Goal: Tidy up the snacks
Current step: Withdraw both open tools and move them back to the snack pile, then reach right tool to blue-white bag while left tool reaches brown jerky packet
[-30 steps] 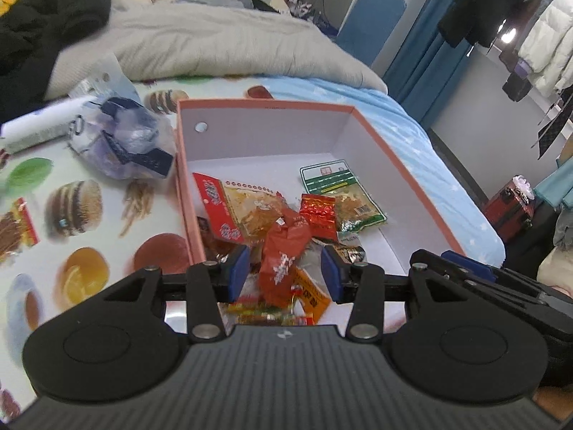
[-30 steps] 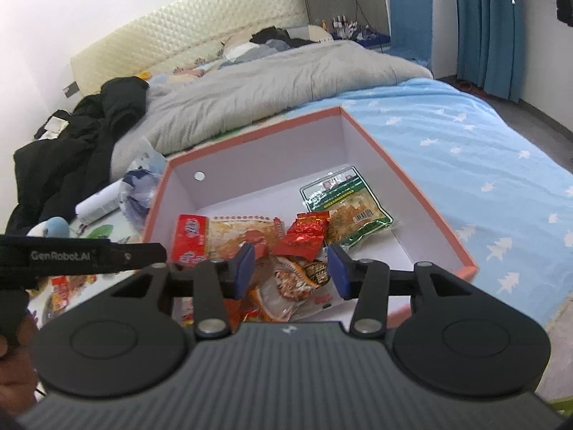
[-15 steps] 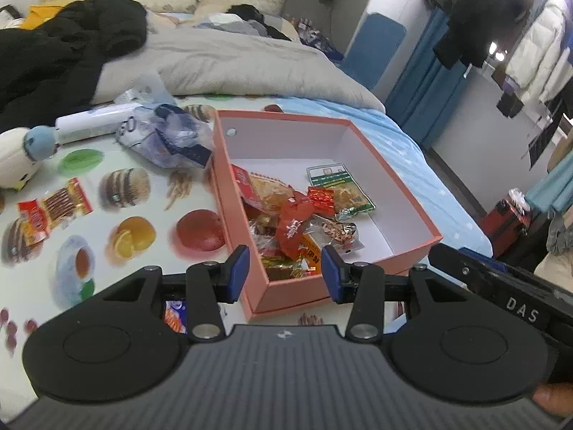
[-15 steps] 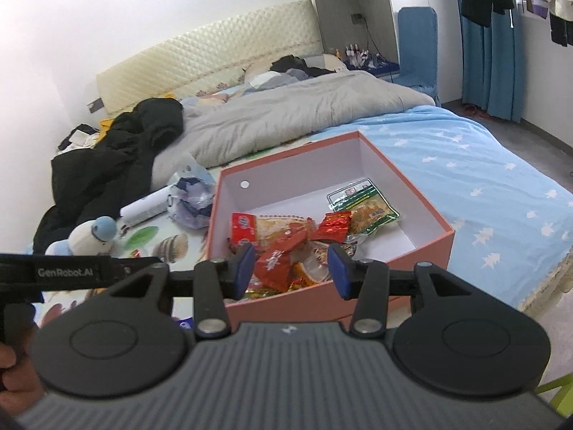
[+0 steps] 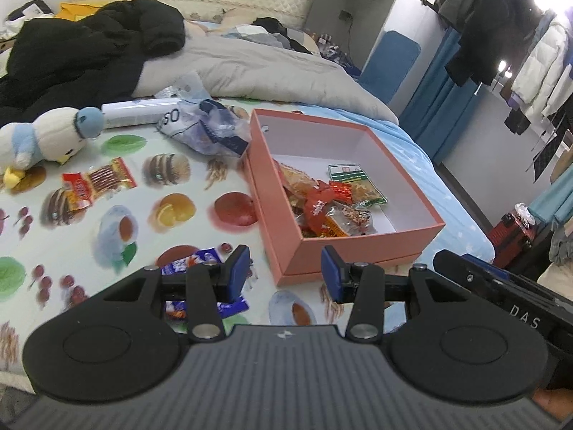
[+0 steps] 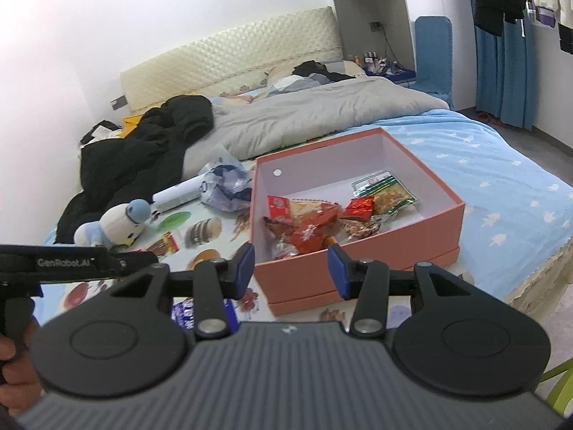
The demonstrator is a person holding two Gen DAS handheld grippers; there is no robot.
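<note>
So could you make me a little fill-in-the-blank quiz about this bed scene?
1. The snacks are piled inside a ____-coloured box.
2. The plush toy lies beside a ____ jacket.
3. Between the left gripper's fingers there is ____.
4. The red snack packet lies ____ the box.

Missing: pink; black; nothing; outside

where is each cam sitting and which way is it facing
Left wrist: sits on the left gripper, looking forward and down over its open, empty fingers at the pink box on the picture mat; the right gripper's body crosses the lower right.
Right wrist: sits on the right gripper, open and empty, facing the same box from slightly further right; the left gripper and the hand holding it show at left.
Shared: box, plush toy, red snack pack, blue snack pack, grey duvet.
</note>
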